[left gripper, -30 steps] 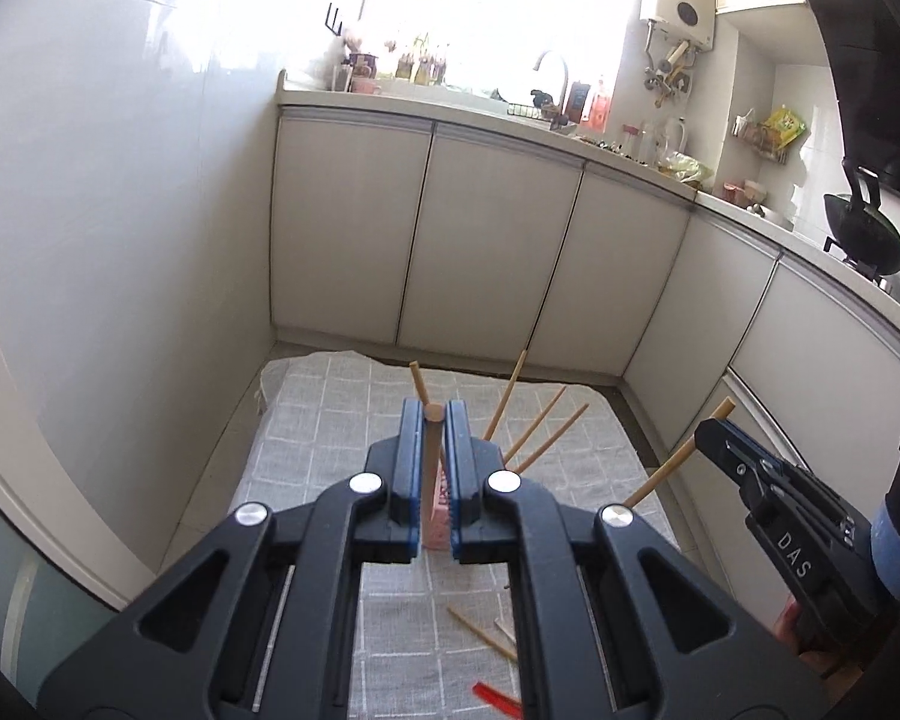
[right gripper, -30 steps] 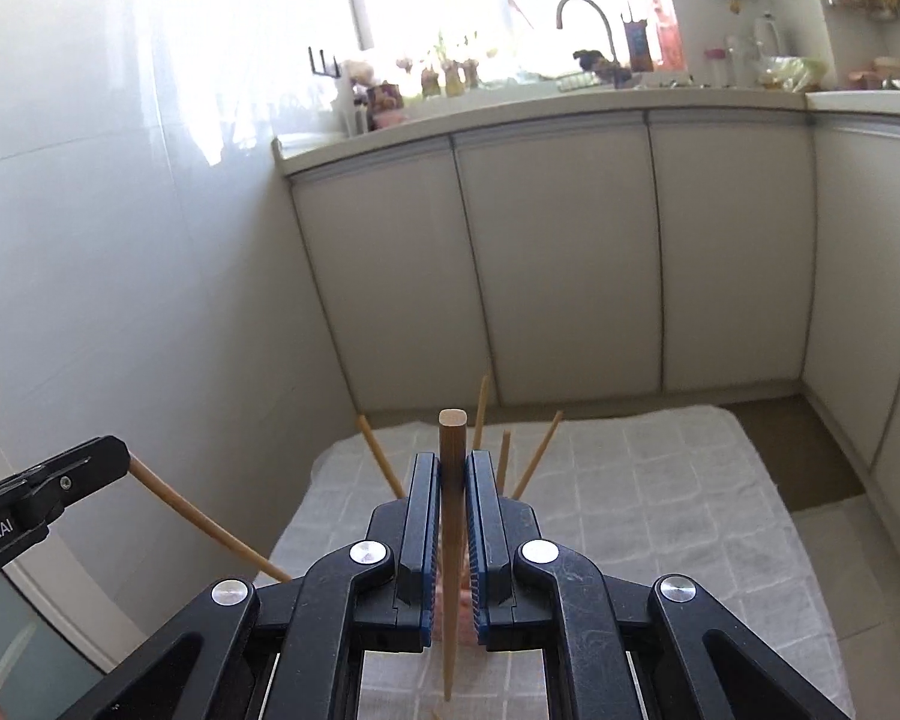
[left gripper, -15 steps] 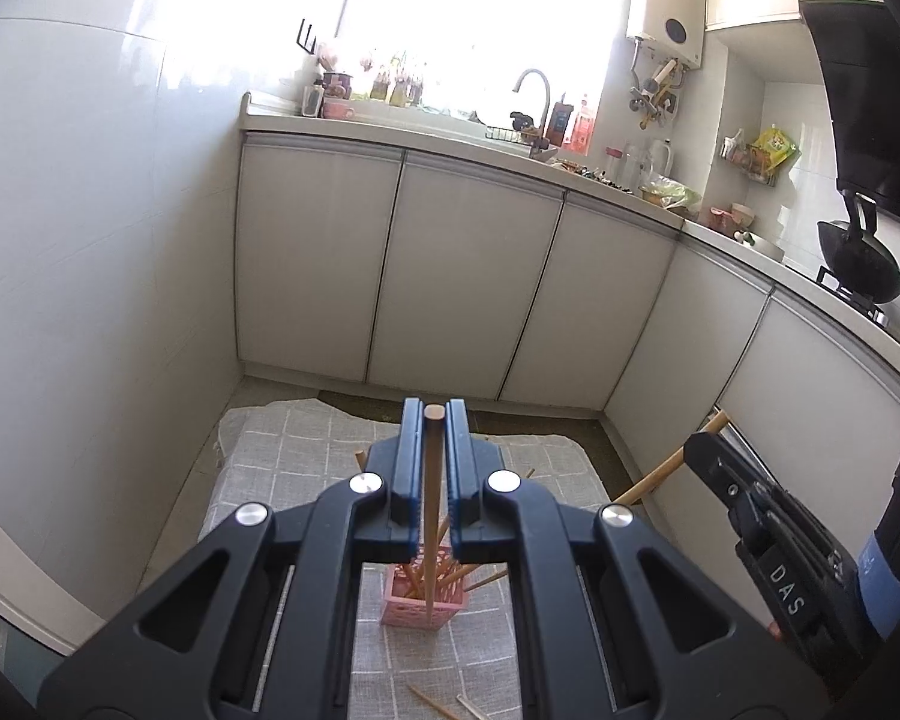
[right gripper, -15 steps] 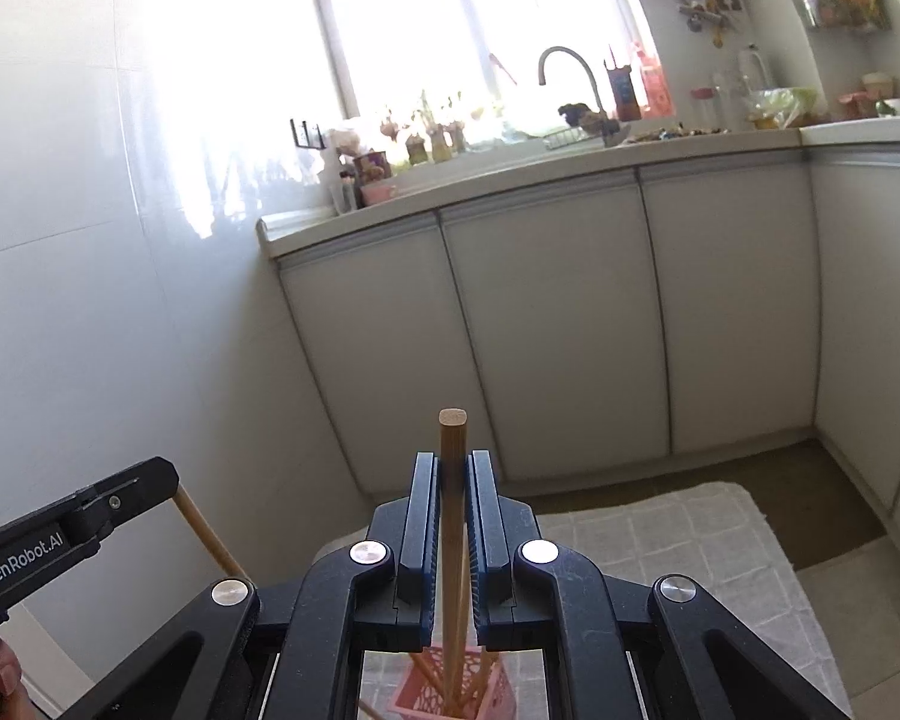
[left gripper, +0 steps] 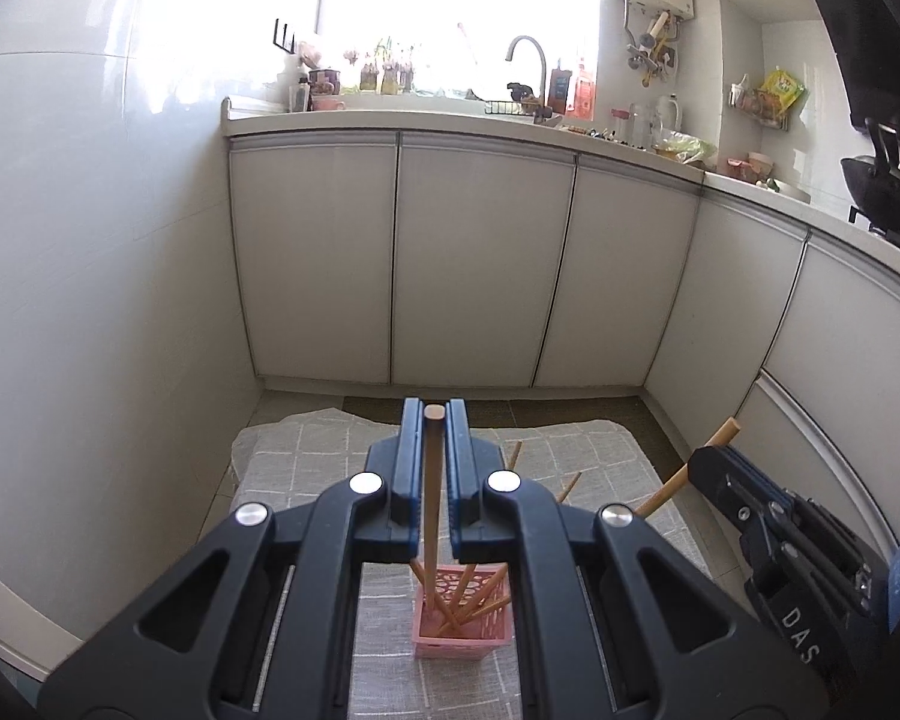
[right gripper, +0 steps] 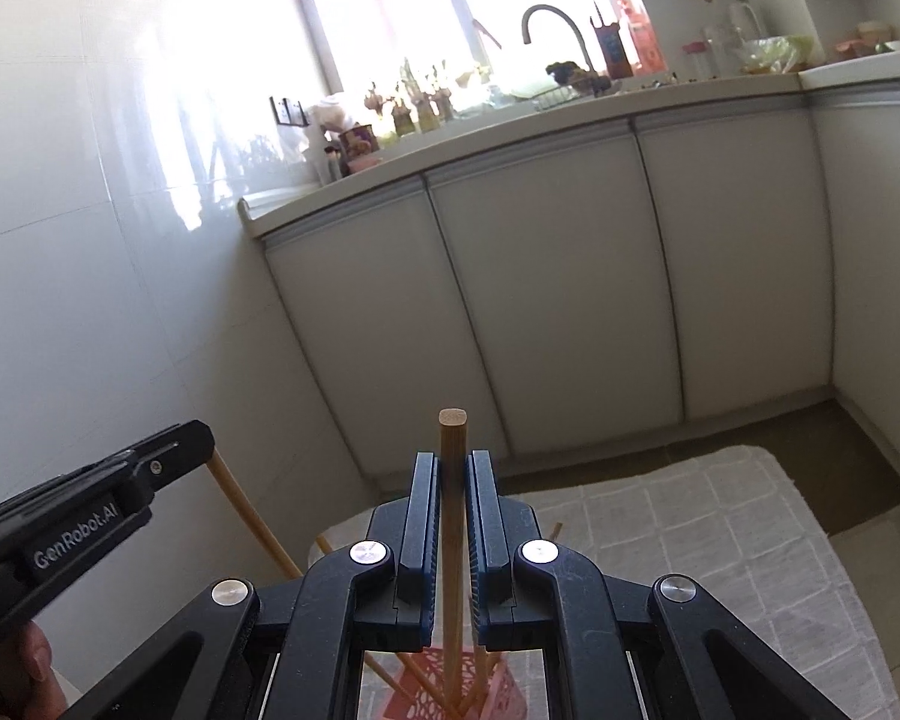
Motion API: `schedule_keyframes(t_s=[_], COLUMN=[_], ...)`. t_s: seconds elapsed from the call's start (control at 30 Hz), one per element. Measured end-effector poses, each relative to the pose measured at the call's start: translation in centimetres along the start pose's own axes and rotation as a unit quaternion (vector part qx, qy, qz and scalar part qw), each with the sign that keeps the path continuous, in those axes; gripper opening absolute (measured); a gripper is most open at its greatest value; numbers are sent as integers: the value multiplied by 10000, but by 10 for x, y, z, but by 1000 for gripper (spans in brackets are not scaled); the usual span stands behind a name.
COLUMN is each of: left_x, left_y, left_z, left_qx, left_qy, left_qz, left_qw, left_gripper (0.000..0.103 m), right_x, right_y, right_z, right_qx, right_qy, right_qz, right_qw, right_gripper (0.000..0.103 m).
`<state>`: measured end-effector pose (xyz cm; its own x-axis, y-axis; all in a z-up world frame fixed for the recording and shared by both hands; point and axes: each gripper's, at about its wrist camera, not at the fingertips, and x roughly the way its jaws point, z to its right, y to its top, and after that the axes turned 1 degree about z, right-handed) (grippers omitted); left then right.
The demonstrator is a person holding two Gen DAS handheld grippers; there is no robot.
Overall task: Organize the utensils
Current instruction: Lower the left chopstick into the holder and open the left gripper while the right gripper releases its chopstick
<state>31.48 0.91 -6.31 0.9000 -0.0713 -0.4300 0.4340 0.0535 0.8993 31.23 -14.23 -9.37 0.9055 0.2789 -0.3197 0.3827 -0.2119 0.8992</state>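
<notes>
**Both chopsticks poised over the pink basket**

You are holding one wooden chopstick in each hand. Your left tongs [left gripper: 435,414] are clamped narrow on an upright chopstick [left gripper: 431,498], and your right tongs [right gripper: 452,462] are gripping a second chopstick [right gripper: 452,516] the same way, its flat top standing clear above the jaws. In the left wrist view the right tongs also show at the right edge, their stick angling up and away.

The pink basket [left gripper: 486,642] is sitting on the grey checked cloth [left gripper: 306,468] spread on the floor, below and just ahead of both tongs, already bristling with leaning chopsticks. Each held stick's lower end is pointing down toward its mouth.

You appear to be at the dropping-in step. The next move is calling for lowering each stick until its tip is inside the rim, threading between the leaning ones, then easing the tongs apart. Going one hand at a time would lessen the risk of the sticks knocking together or tipping the light basket.
</notes>
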Motion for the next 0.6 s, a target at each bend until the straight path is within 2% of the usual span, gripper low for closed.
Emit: schedule_keyframes(t_s=[0.2, 0.47, 0.6], left_x=[25, 25, 25], left_y=[-11, -13, -18], left_z=[-11, -30, -36], left_qx=[-127, -441, -525], left_qy=[-111, -199, -205], left_qz=[-367, -565, -679], left_qw=[9992, 9972, 9961], left_gripper=[8, 29, 34], right_x=[16, 33, 43], right_y=[-8, -17, -25], right_z=[-2, 2, 2], right_qx=[-124, -140, -143], right_qy=[-46, -144, -191], right_qz=[-163, -346, -502], right_qw=[9998, 9992, 9985], right_gripper=[8, 8, 8])
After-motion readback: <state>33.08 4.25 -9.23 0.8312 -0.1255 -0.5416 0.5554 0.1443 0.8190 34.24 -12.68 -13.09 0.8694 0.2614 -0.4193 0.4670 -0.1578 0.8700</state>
